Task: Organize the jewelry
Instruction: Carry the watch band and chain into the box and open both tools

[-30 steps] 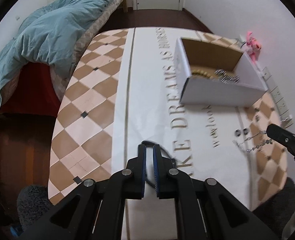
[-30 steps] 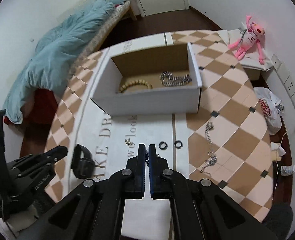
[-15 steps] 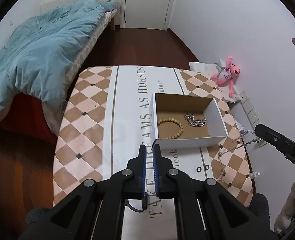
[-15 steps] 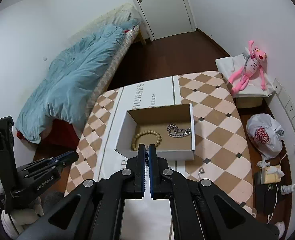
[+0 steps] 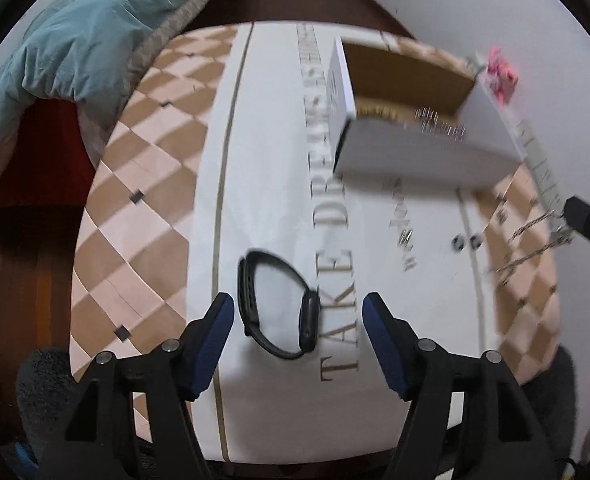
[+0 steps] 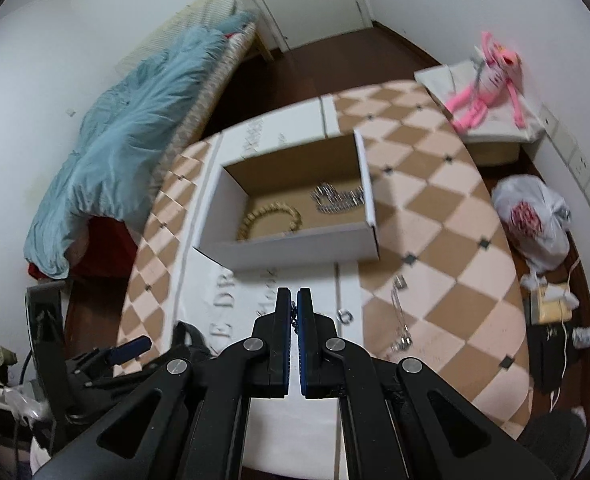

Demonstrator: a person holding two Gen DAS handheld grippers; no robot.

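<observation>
The left gripper (image 5: 297,312) has just been opening, and its two blue fingers (image 5: 215,332) stand spread apart. The black watch band (image 5: 279,304) lies on the table between them, but the fingers do not touch it. The right gripper (image 6: 293,308) has its fingers pressed together on a thin silver chain (image 6: 293,316). In the left view that chain (image 5: 535,236) hangs down from the right gripper's tip, far off to the right. Just past the right fingers, two small dark rings (image 6: 345,316) lie on the white cloth, and another chain (image 6: 401,320) lies to their right on the brown and cream squares. Farther ahead of both grippers sits the open white box (image 6: 295,248). Inside it are a bead bracelet (image 6: 269,218) on the left and a silver chain bracelet (image 6: 339,198) on the right. A blue blanket (image 6: 135,152) lies on a bed far off to the left, and a pink toy (image 6: 487,84) sits far off to the right.
</observation>
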